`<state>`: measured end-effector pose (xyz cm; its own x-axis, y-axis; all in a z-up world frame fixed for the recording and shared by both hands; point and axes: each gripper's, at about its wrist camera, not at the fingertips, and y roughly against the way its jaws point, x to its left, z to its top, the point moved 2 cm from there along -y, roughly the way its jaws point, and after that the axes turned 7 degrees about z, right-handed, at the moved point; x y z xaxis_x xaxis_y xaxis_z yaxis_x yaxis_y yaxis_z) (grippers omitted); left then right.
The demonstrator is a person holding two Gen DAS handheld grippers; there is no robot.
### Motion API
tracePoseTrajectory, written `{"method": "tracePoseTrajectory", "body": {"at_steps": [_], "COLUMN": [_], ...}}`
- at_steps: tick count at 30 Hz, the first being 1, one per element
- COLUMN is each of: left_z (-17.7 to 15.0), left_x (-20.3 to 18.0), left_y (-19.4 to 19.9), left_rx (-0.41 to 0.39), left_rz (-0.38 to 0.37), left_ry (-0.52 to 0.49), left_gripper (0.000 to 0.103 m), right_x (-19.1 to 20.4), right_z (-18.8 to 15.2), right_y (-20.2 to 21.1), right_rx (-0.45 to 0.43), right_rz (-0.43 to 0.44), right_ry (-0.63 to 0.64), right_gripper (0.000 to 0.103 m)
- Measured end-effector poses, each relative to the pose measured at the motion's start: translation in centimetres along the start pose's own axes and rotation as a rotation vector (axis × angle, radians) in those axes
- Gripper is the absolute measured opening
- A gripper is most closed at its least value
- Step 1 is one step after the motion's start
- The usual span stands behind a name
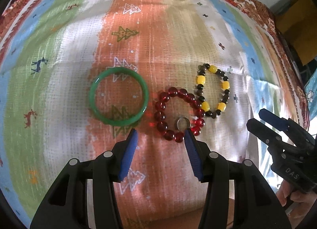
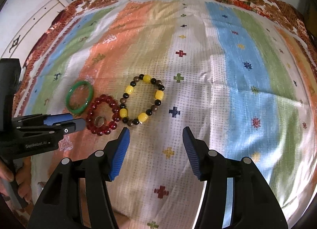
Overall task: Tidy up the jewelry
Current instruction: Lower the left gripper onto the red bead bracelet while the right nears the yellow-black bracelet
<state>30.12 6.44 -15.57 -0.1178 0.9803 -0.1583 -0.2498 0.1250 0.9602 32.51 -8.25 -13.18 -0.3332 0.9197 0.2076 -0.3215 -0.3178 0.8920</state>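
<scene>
Showing: three bracelets and a ring laid in a row on a patterned cloth (image 1: pixel 65 82), seen from both wrist cams.
Green bangle (image 1: pixel 118 95): leftmost item, flat on the cloth, just beside the red bracelet; no contact visible.
Red bead bracelet (image 1: pixel 179 114): mid row, lying flat; its right side touches the yellow-black one.
Yellow-black bead bracelet (image 1: pixel 214 90): rightmost and slightly farther than the red one.
Silver ring (image 1: pixel 183 123): lies inside the red bracelet's loop, at its near edge.
Left claw (image 1: pixel 161 133): jaws wide apart, holding nothing; right blue pad tip sits at the red bracelet's near edge, close to the ring; contact can't be told. Left tip is near the bangle's near rim.
Right claw (image 2: pixel 155 132): jaws wide apart, empty; near side of the row, its left tip just short of the yellow-black bracelet.
Cross-view: in the right cam the left claw (image 2: pixel 77 123) enters from the left, tips beside the red bracelet.
Surface: cloth w/ striped colour bands, tree, deer and cross motifs; floral border at far edge.
</scene>
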Motion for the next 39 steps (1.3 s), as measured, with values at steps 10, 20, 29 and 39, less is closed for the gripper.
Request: {"method": "tracePoseTrajectory", "body": {"at_steps": [10, 20, 29, 39], "left_z": [1.1, 2.1, 2.7, 2.8], "left_x": [-0.1, 0.0, -0.1, -1.4], "left_y": [-1.2, -2.2, -2.8, -3.3], "left_rx": [0.019, 0.034, 0.062, 0.041], "left_rz": [0.024, 0.035, 0.078, 0.157], "left_ry": [0.000, 0.017, 0.008, -0.077], "left_gripper": [0.049, 0.049, 0.037, 0.018], "right_x": [-0.5, -0.7, -0.5, -0.8], "right_z": [1.3, 2.5, 2.7, 2.4], "right_y": [-2.1, -3.9, -5.3, -5.7], "right_rx": [0.018, 0.025, 0.034, 0.038], "right_rz": [-0.014, -0.029, -0.031, -0.076], "right_ry": [-0.010, -0.016, 0.000, 0.023], "right_gripper": [0.055, 0.055, 0.055, 0.025]}}
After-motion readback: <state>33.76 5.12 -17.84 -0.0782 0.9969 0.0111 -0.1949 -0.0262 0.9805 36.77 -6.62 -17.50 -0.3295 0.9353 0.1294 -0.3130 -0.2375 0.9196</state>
